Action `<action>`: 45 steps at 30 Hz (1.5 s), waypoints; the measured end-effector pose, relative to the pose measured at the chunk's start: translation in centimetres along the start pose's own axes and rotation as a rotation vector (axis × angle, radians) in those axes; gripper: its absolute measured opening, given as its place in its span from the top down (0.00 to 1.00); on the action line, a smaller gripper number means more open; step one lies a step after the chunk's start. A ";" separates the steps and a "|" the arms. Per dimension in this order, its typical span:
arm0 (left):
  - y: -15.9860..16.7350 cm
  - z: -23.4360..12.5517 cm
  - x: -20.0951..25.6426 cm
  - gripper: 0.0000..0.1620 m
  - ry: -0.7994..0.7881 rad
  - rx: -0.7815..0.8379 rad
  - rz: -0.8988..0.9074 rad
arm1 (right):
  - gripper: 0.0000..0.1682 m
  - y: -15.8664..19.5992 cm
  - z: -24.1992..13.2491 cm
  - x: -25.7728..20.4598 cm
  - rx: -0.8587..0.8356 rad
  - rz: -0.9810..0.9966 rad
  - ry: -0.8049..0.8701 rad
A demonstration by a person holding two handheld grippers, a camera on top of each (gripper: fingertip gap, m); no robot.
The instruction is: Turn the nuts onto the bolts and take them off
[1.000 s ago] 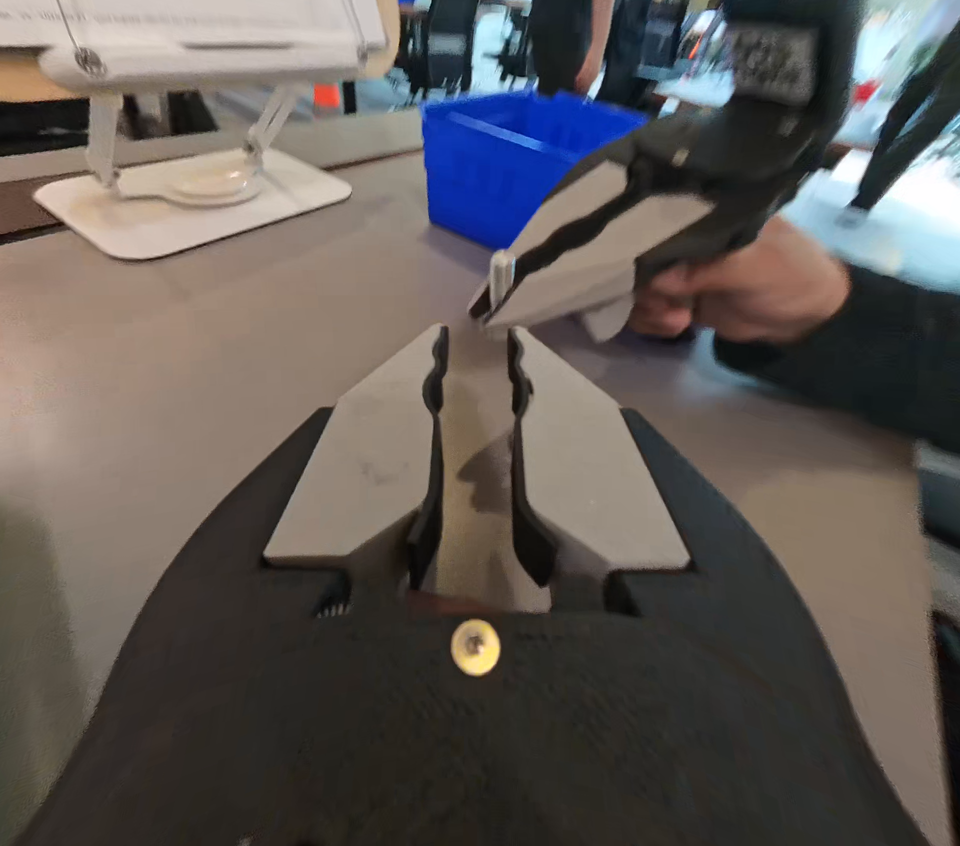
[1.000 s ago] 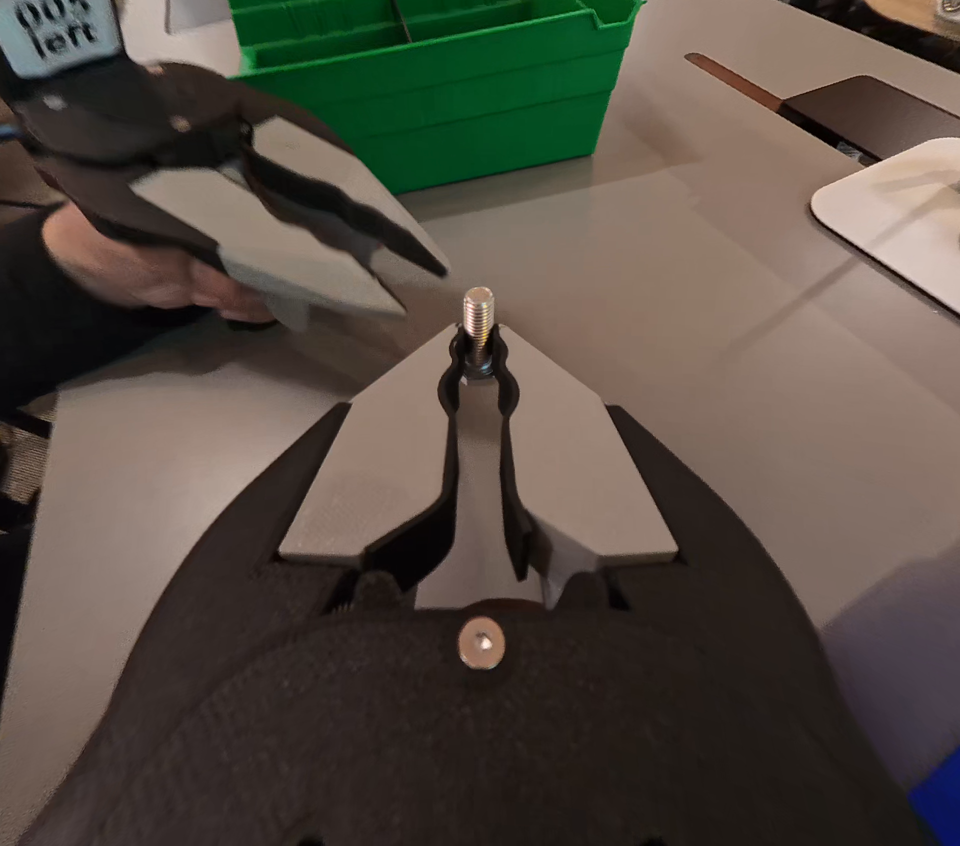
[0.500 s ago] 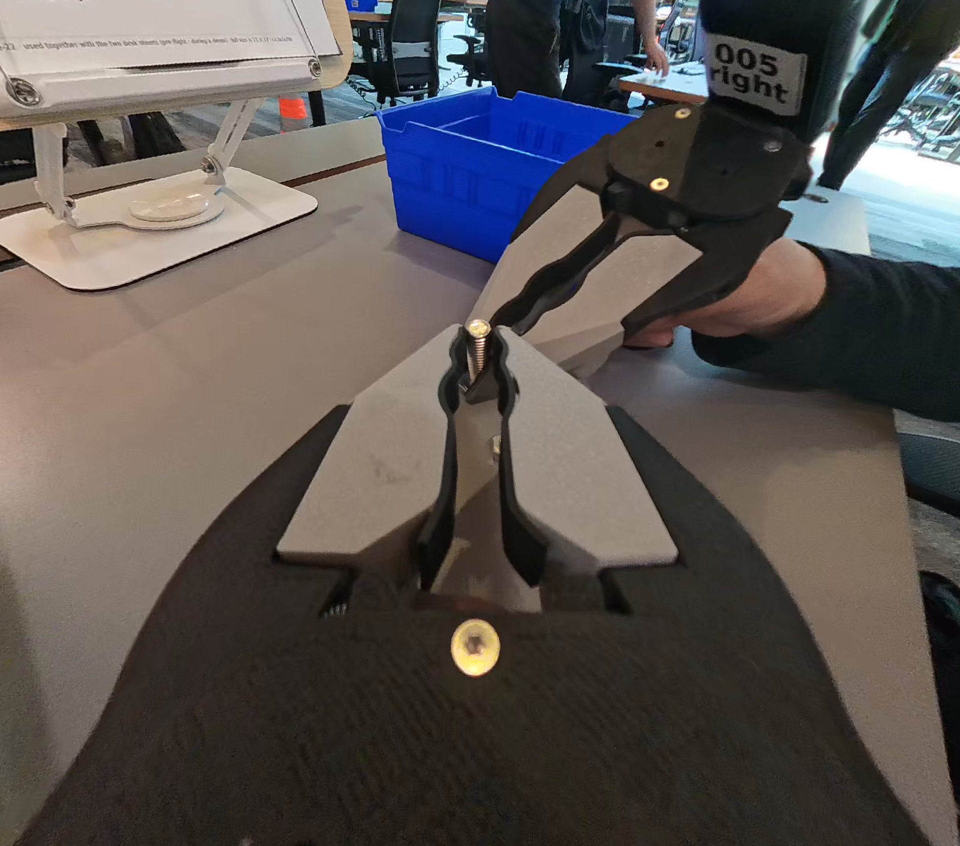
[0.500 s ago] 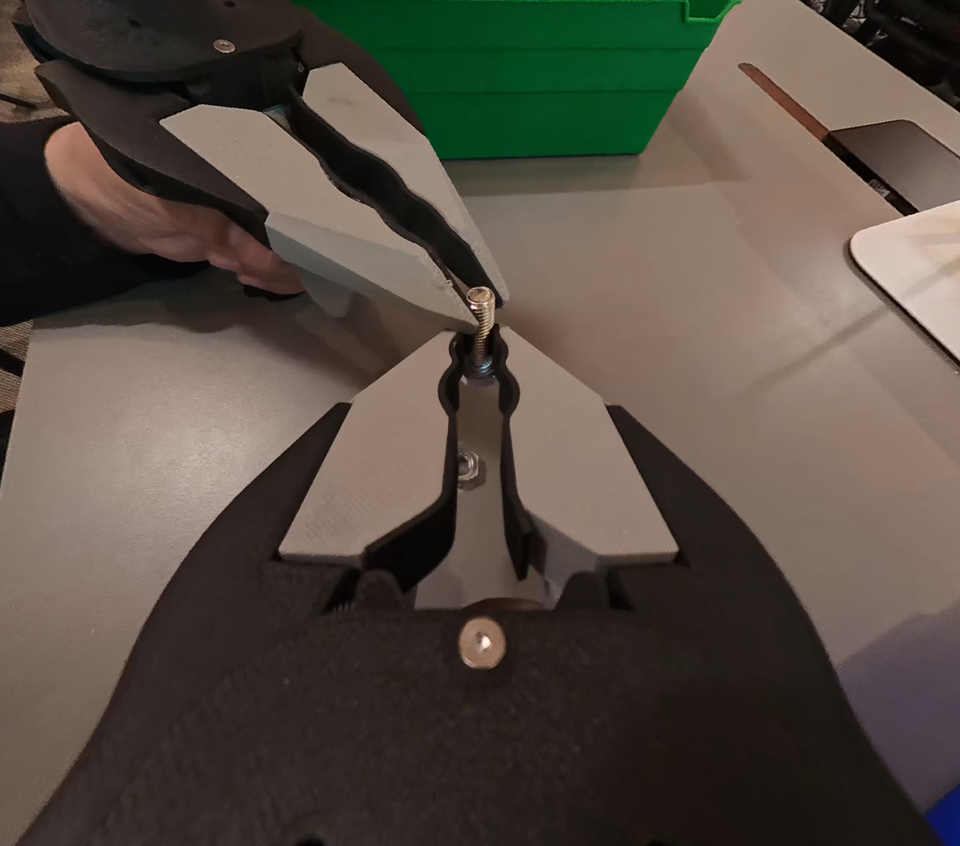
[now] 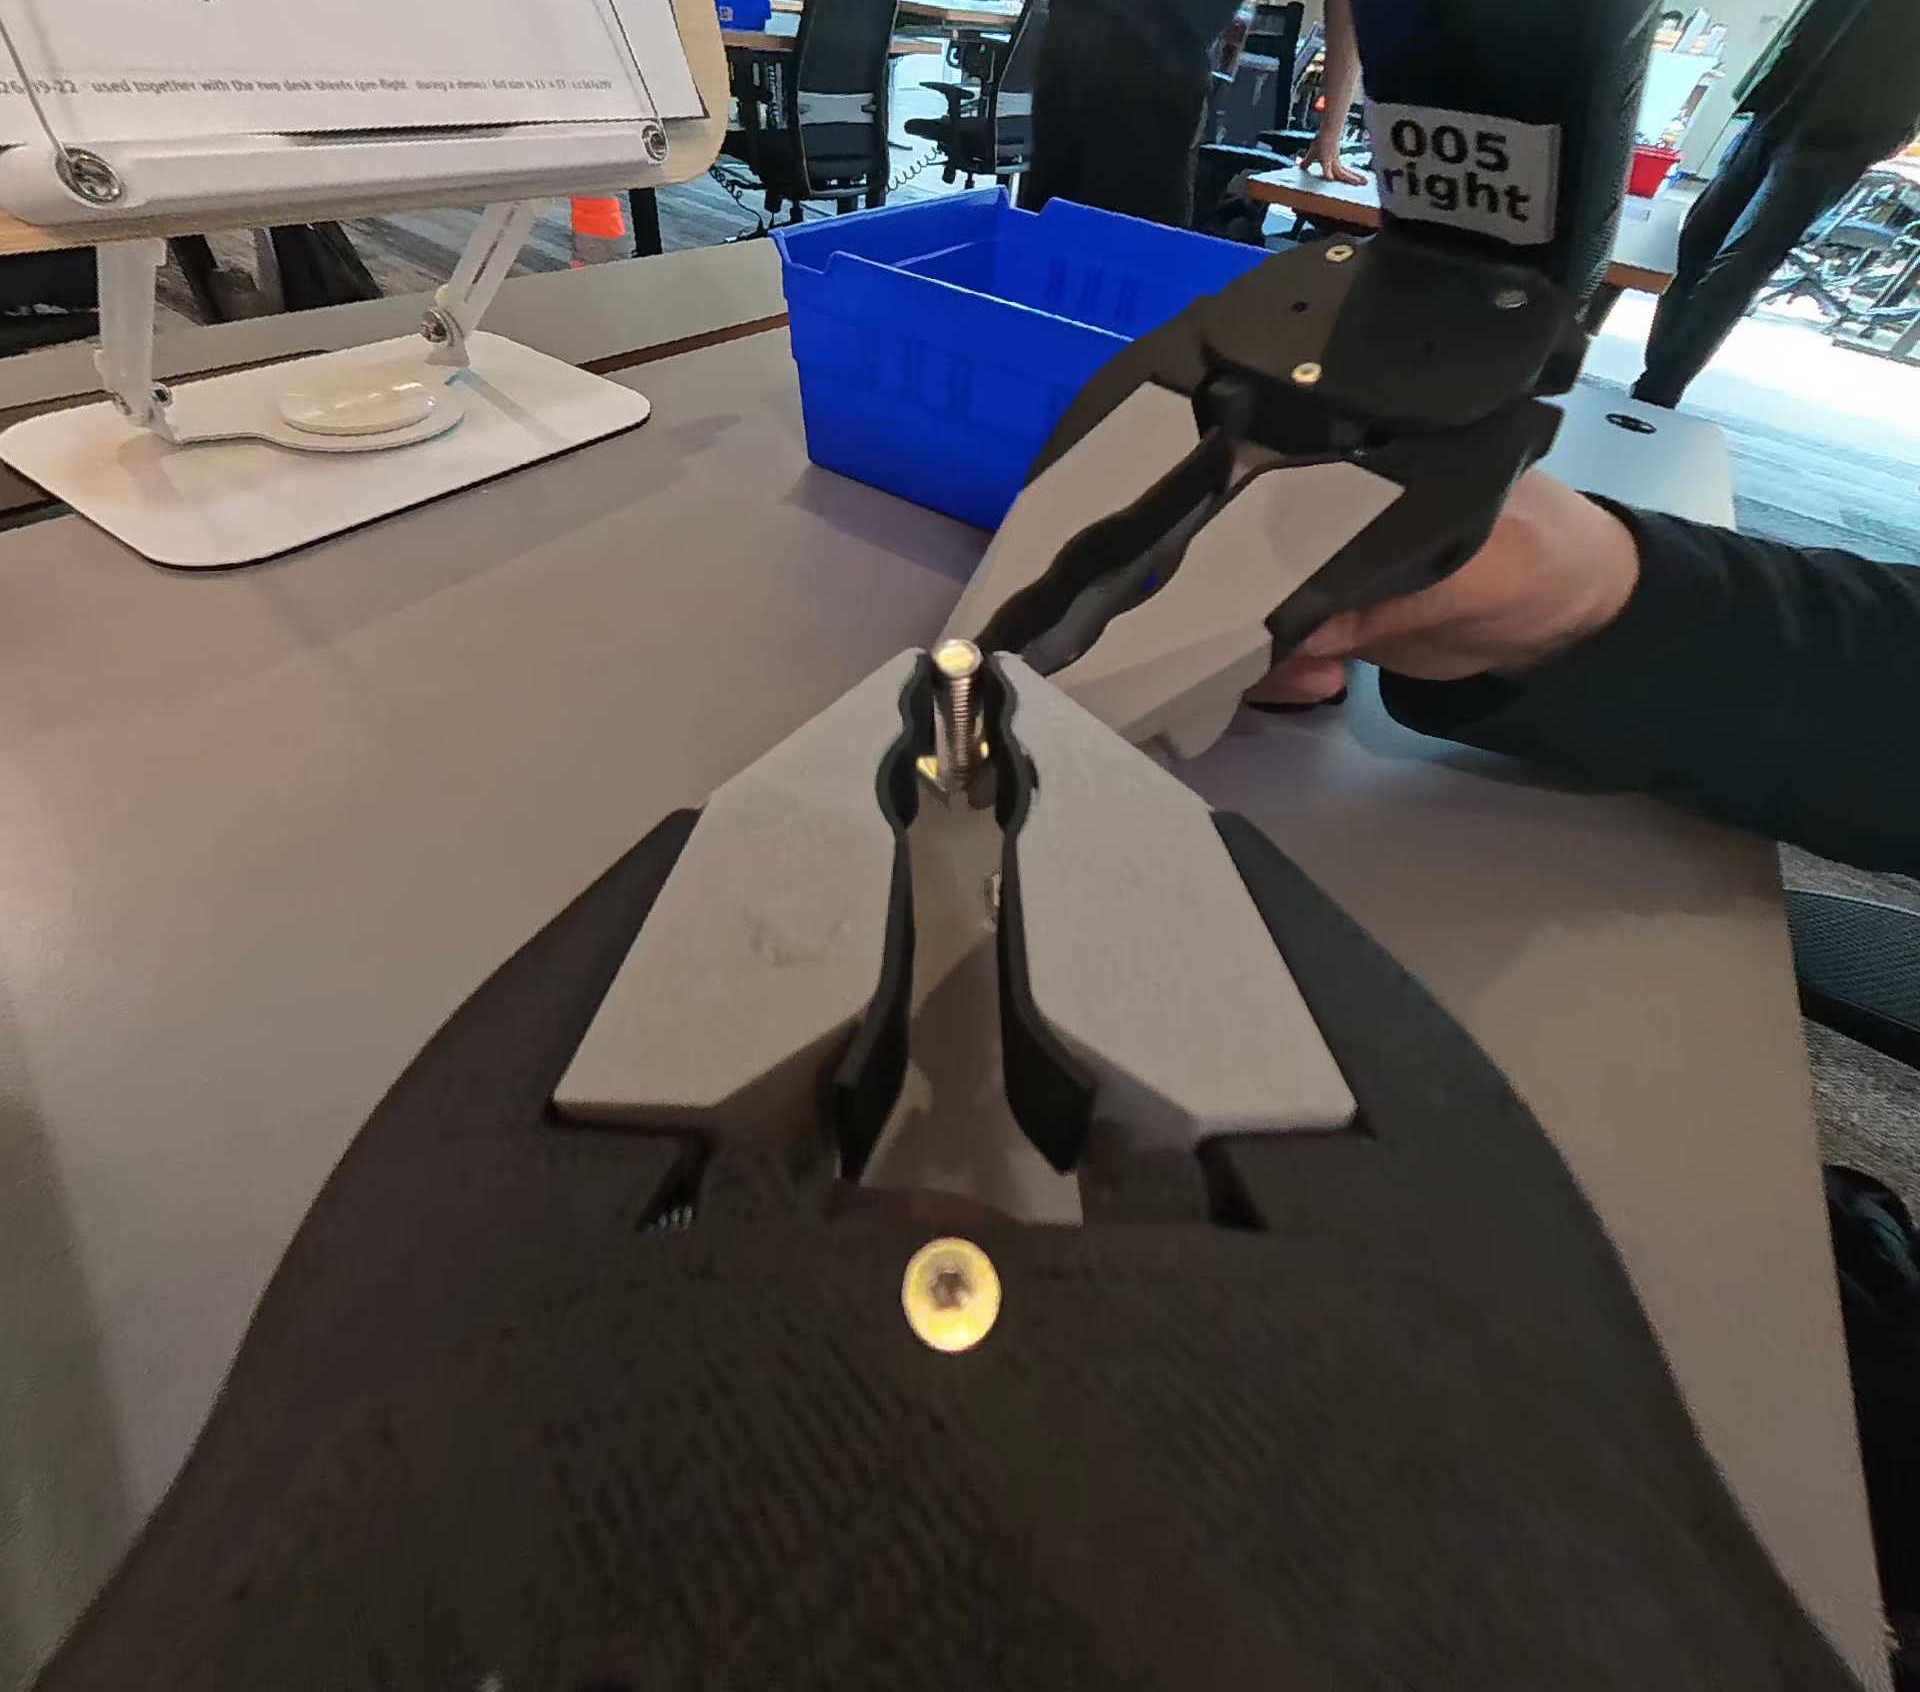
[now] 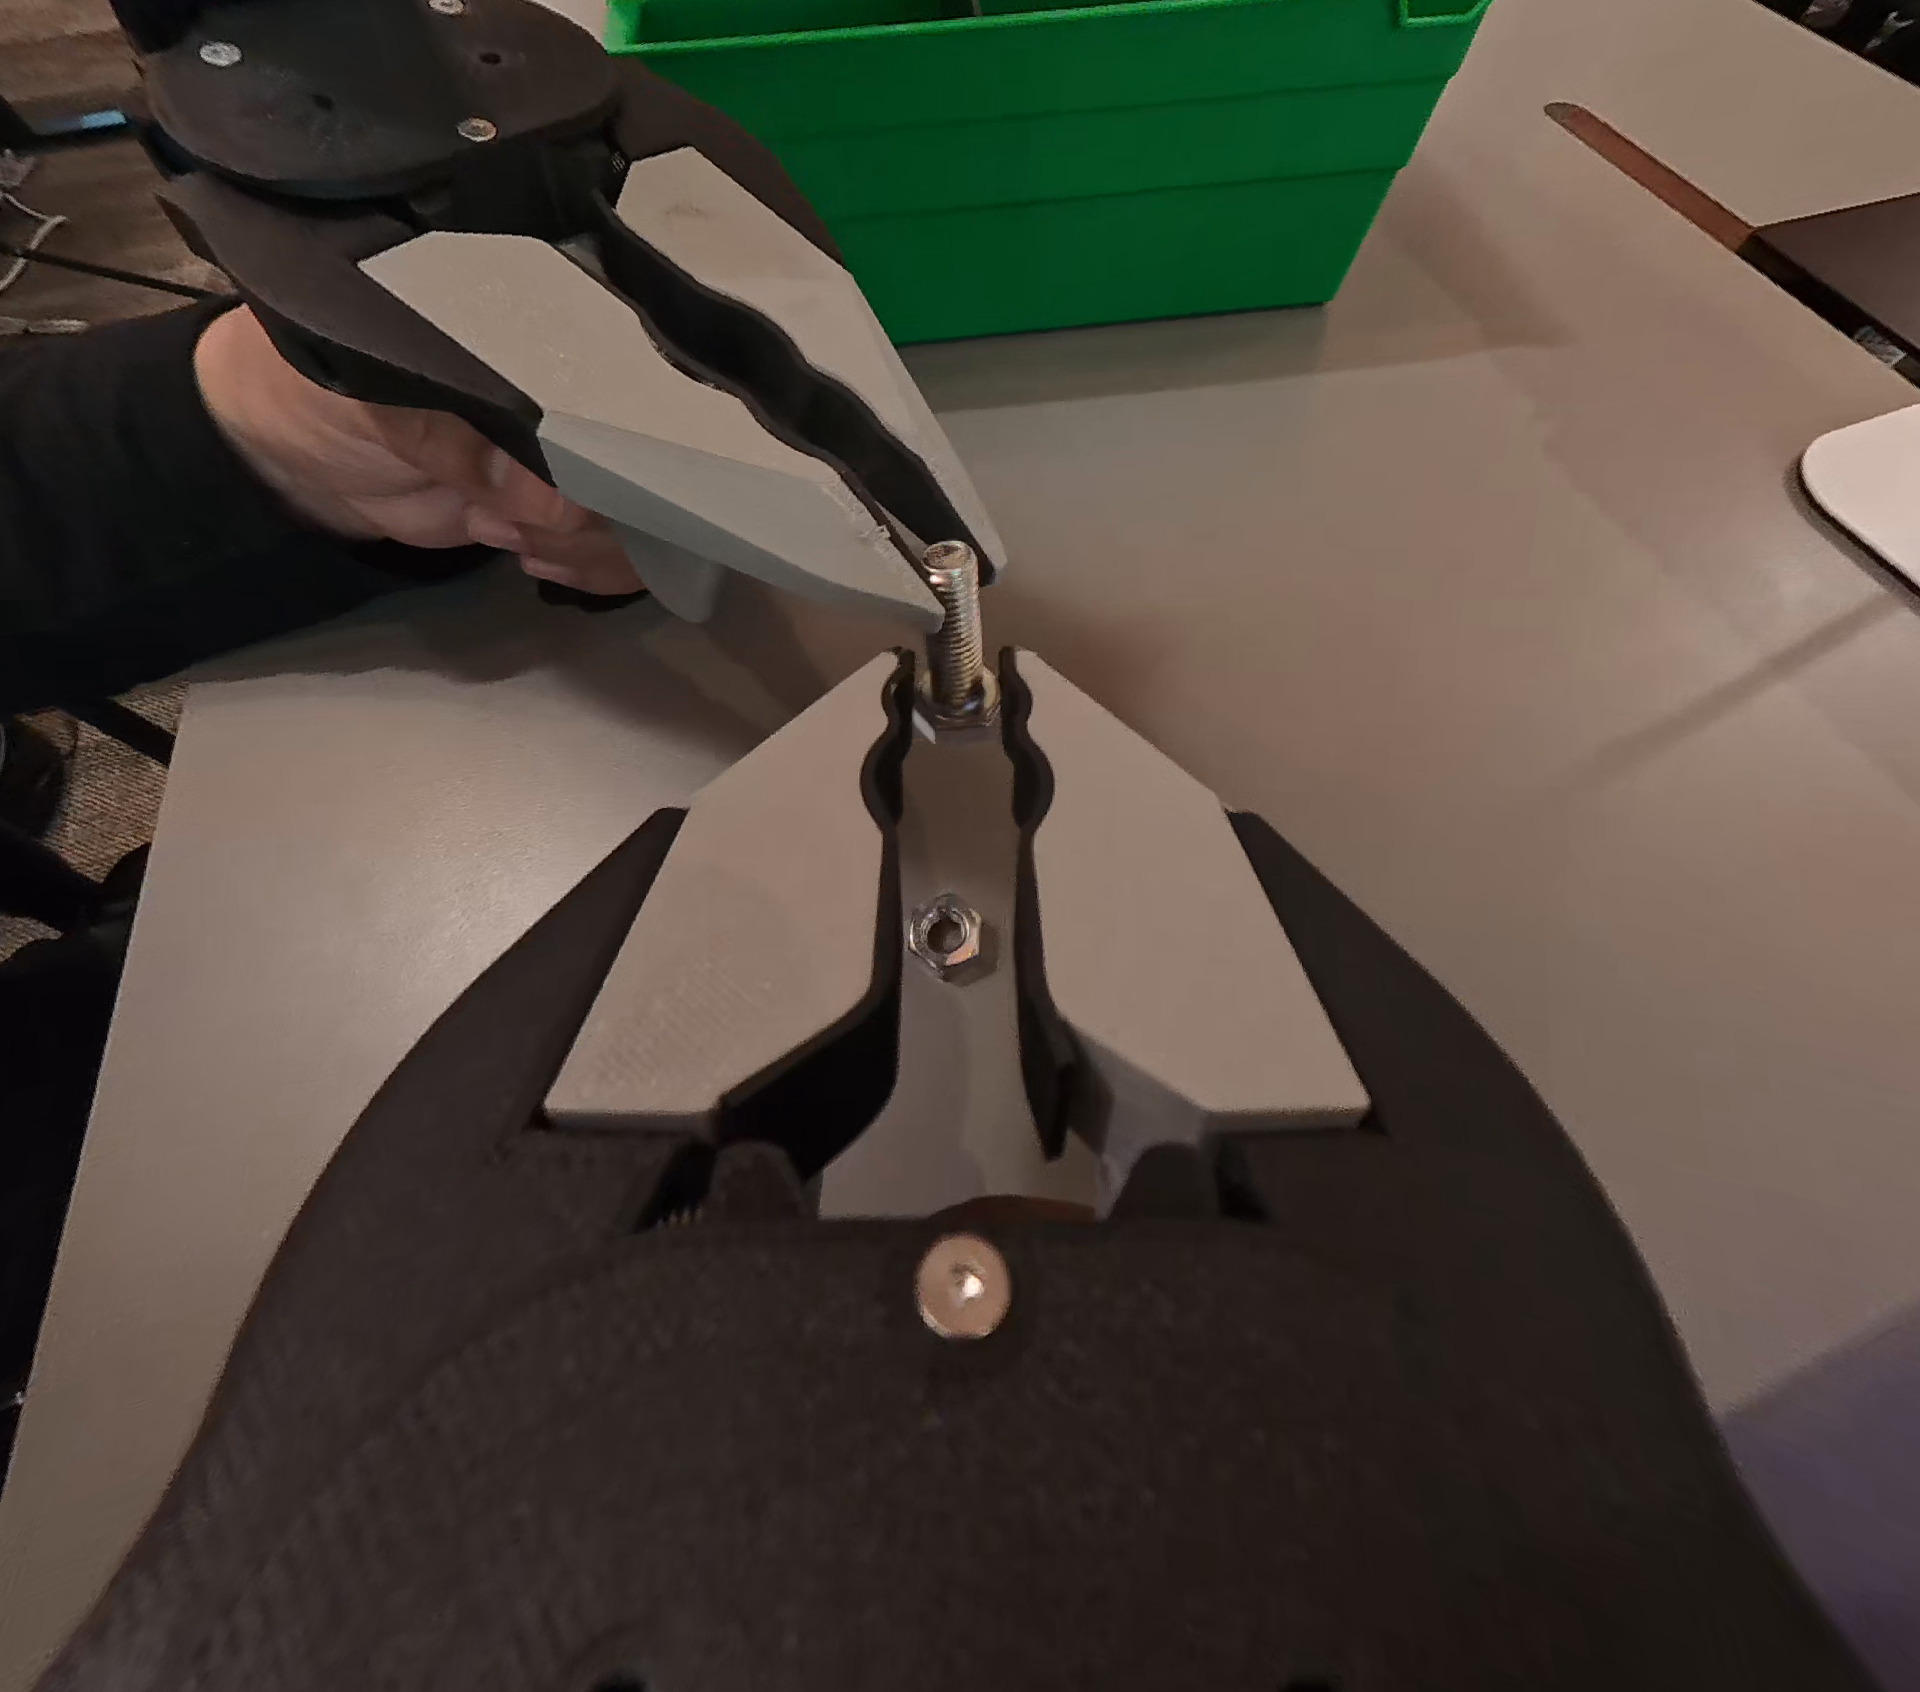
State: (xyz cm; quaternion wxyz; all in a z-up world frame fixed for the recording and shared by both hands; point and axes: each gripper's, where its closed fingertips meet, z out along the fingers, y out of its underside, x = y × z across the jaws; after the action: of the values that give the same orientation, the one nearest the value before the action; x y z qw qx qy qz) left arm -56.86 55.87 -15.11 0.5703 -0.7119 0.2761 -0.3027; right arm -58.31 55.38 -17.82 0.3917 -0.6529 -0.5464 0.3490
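Bolts: one, a bolt (image 6: 951, 629) held upright above the table (image 6: 1403, 603), threaded end up, six-sided end down.
Nuts: one loose nut (image 6: 948, 938), flat on the table under the bolt, seen between the right fingers and touching neither.
Left gripper (image 5: 956, 686): clenched on the bolt's upper threaded end, reaching in at a slant.
Right gripper (image 6: 951, 676): closed about the bolt's six-sided lower end; cannot tell whether both pads press it.
Bins: two, well apart; one green bin (image 6: 1039, 115) with dividers beyond the left gripper, one blue bin (image 5: 935, 395) behind the right gripper.
Stands: one white stand (image 5: 312, 479) bearing a printed sheet, on the table.
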 end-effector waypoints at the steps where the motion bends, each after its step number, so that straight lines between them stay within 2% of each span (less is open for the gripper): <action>1: -0.1 -0.1 -0.1 0.96 -0.004 0.004 0.003 | 0.90 -0.2 -0.1 0.0 0.010 0.008 -0.001; 5: -0.2 -0.2 0.0 0.96 -0.006 0.004 0.007 | 0.86 -0.4 -0.1 -0.5 0.028 0.038 -0.050; 13: -0.5 -0.4 -0.2 0.96 -0.012 0.023 0.005 | 0.85 -0.9 -0.5 -0.2 0.046 0.003 -0.017; 14: -0.5 -0.5 -0.3 0.96 -0.021 0.024 0.006 | 0.82 -0.9 -0.5 -0.1 0.049 0.002 -0.008; 15: -0.6 -0.5 -0.5 0.96 -0.031 0.028 0.010 | 0.73 -1.0 -0.6 0.4 0.054 0.013 0.023; 16: -0.7 -0.7 -0.6 0.96 -0.036 0.033 0.008 | 0.69 -1.2 -0.7 0.8 0.067 0.024 0.035; 17: -0.8 -0.7 -0.7 0.96 -0.033 0.040 -0.004 | 0.70 -1.3 -0.9 0.8 0.083 0.037 0.025; 20: -1.2 -0.9 -0.3 0.96 0.009 0.072 -0.049 | 0.82 -0.8 -0.6 0.3 0.062 0.044 -0.034; 24: -1.3 -0.9 -0.1 0.96 0.017 0.076 -0.043 | 0.90 -0.2 0.0 -0.1 0.028 -0.046 -0.006; 39: -1.3 -0.8 -0.7 0.95 -0.005 0.096 -0.081 | 0.91 -0.5 -0.2 -0.1 0.050 0.008 -0.028; 45: -0.3 -0.2 0.4 0.96 0.040 0.033 -0.058 | 0.91 -1.0 -0.4 -0.7 0.065 -0.003 -0.042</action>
State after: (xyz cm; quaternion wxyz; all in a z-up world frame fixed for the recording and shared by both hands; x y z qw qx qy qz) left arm -56.75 55.51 -14.72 0.5673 -0.7038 0.2617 -0.3381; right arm -58.52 54.75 -16.77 0.4016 -0.6314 -0.5440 0.3797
